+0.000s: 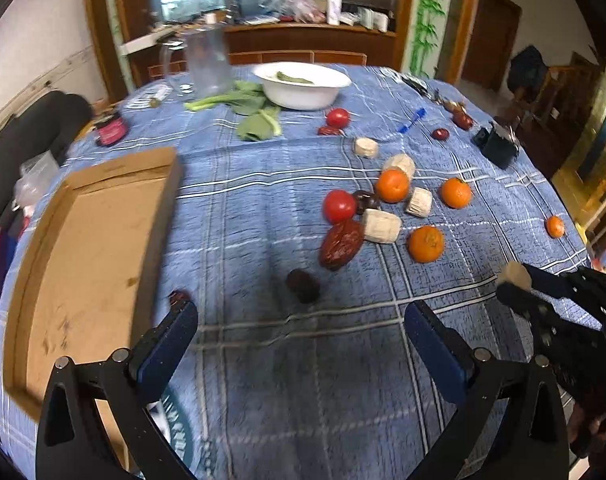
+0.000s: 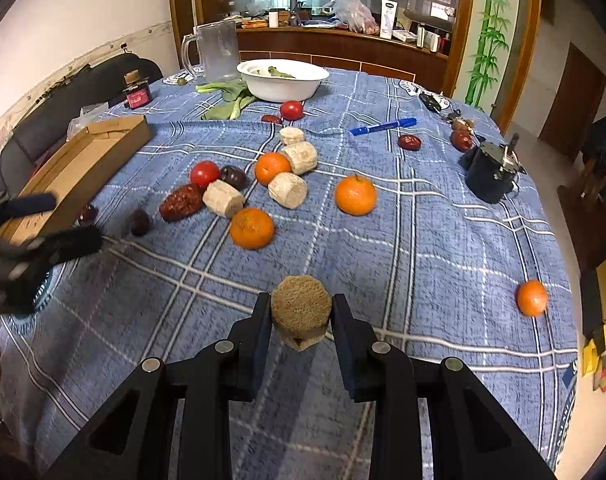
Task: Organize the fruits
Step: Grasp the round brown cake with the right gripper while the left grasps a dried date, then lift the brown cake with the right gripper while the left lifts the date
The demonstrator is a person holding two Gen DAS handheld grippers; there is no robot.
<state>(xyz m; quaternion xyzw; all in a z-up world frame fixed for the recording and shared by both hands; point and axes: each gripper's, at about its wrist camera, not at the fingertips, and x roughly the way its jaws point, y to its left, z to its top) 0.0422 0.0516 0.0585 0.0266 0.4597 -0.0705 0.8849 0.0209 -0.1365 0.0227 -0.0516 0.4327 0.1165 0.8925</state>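
My right gripper [image 2: 301,314] is shut on a beige cylindrical chunk [image 2: 301,306], held just above the blue checked cloth; in the left wrist view this chunk [image 1: 514,274] shows at the right edge. My left gripper [image 1: 301,320] stands open, low over the cloth, with a dark date [image 1: 303,285] just ahead of its fingertips and a small red date [image 1: 179,297] by its left finger. A cardboard tray [image 1: 95,240] lies to its left. Further out is a cluster of oranges [image 2: 251,228], tomatoes [image 2: 205,173], a large red date [image 2: 181,202] and more beige chunks [image 2: 223,199].
A white bowl [image 2: 283,80], a clear jug [image 2: 217,52] and leafy greens [image 2: 231,100] stand at the far side. A blue marker [image 2: 383,126], a black device [image 2: 491,172], a pink jar [image 2: 137,94] and a lone orange [image 2: 531,298] near the right edge also lie on the cloth.
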